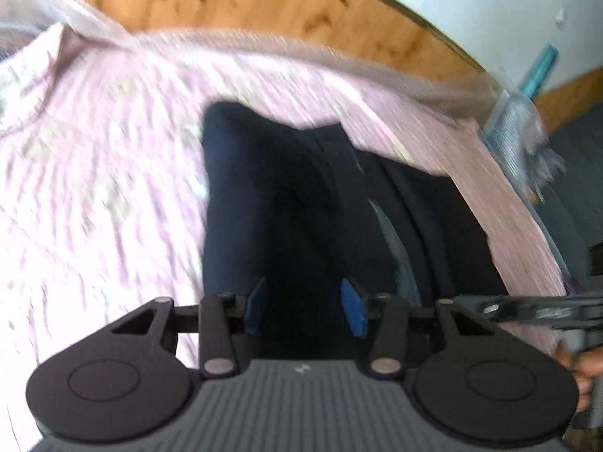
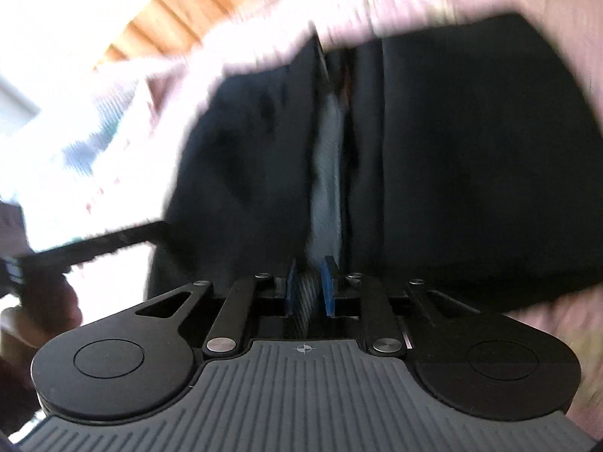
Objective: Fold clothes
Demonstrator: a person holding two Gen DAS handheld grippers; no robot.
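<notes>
A dark navy garment [image 1: 282, 188] lies on a pink striped sheet [image 1: 94, 150], with a grey strip [image 1: 399, 248] running along it. My left gripper [image 1: 303, 307] hangs over the garment's near left part. Its blue pads stand well apart with dark cloth filling the gap, and blur and shadow hide whether they press on it. In the right wrist view the garment [image 2: 452, 150] fills the middle. My right gripper [image 2: 309, 290] has its pads close together on the grey ribbed strip [image 2: 328, 150], which runs up from between them. Both views are motion-blurred.
A wooden board [image 1: 226, 0] borders the sheet at the back, with a pale wall beyond. A clear plastic packet [image 1: 516, 124] with a teal part sits at the sheet's right corner. A hand [image 2: 37, 301] holds the other tool, whose black finger [image 2: 113, 239] reaches the garment's left edge.
</notes>
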